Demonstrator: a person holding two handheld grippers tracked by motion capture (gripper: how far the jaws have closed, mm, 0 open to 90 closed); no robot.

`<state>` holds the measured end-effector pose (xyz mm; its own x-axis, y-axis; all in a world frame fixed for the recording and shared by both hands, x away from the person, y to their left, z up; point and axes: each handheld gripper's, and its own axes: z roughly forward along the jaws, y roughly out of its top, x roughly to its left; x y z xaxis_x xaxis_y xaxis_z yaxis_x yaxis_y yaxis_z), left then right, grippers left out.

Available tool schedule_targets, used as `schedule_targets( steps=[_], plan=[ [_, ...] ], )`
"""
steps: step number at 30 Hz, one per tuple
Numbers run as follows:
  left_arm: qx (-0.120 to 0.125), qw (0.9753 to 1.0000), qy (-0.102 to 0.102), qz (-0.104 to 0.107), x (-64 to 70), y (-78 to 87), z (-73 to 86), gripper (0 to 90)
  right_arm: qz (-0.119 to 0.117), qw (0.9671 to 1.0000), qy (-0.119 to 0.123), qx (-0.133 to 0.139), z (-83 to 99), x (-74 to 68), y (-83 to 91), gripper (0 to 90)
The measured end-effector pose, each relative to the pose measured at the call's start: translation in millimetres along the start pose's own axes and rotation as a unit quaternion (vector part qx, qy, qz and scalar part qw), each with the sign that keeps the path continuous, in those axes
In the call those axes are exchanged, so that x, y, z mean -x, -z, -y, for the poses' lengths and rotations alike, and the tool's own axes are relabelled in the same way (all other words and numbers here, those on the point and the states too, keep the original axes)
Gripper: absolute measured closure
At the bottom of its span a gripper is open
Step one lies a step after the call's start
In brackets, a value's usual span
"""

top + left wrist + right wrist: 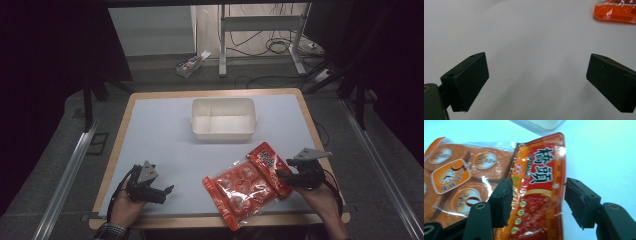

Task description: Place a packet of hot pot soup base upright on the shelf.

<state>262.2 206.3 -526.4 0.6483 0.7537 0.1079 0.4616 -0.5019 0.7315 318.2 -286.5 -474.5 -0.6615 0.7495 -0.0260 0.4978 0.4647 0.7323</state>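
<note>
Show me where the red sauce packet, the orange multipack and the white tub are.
red sauce packet (537,195): right gripper view, middle of its printed front, between the open jaws.
orange multipack (239,190): high view, centre of its clear front.
white tub (223,132): high view, its near outer wall.

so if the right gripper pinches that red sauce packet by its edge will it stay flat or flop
Probably flop: the red packet is a thin film pouch, already curved. Its glossy surface glints, so the right gripper, whose jaws straddle it open, may slip. It overlaps the orange multipack, which might drag along.
</note>
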Motion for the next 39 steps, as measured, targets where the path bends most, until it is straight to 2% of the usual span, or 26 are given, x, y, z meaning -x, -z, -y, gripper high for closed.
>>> schedule_targets(
  steps=[7,13,16,18,25,27,28,30,35,37,39],
  plan=[
    [-0.002,1.0,-0.002,-0.003,0.7,-0.8,0.1,3.8,0.001,0.9999,-0.008,-0.013,4.2,12.0,-8.6,35.5],
    [-0.005,1.0,-0.004,-0.003,1.1,-1.4,0.1,3.8,-0.033,0.9984,-0.035,-0.029,8.1,20.2,-23.5,35.6],
    [-0.006,1.0,-0.004,-0.004,1.4,-2.0,0.2,3.8,-0.046,0.9974,-0.039,-0.04,9.8,18.4,-30.6,37.8],
    [-0.007,1.0,-0.005,-0.005,1.6,-2.2,0.2,3.8,-0.051,0.997,-0.033,-0.049,10.0,15.4,-33.8,40.3],
    [-0.007,0.9999,-0.007,-0.006,2.1,-2.7,0.1,3.9,-0.073,0.9947,-0.034,-0.065,6.7,5.3,-43.5,47.8],
    [-0.008,0.9999,-0.008,-0.006,2.1,-2.9,0.1,3.8,-0.069,0.9949,-0.032,-0.066,5.9,4.1,-44.1,48.9],
    [-0.008,0.9999,-0.008,-0.006,2.2,-2.9,0.0,3.9,-0.065,0.9953,-0.029,-0.066,3.9,3.1,-44.4,54.1],
    [-0.011,0.9998,-0.012,-0.005,1.8,-2.7,-0.1,3.9,-0.065,0.9953,-0.027,-0.066,3.4,3.1,-45.1,56.3],
    [-0.013,0.9998,-0.014,-0.006,1.9,-2.8,-0.1,3.9,-0.068,0.9951,-0.007,-0.072,-2.5,1.4,-49.1,77.5],
    [-0.011,0.9999,-0.011,-0.006,2.2,-3.0,0.0,3.9,-0.072,0.9947,-0.008,-0.073,-3.6,1.1,-48.9,80.7],
    [-0.011,0.9999,-0.011,-0.006,2.2,-3.0,0.1,3.9,-0.085,0.9937,-0.008,-0.073,-7.3,0.3,-47.8,87.9]
  ],
)
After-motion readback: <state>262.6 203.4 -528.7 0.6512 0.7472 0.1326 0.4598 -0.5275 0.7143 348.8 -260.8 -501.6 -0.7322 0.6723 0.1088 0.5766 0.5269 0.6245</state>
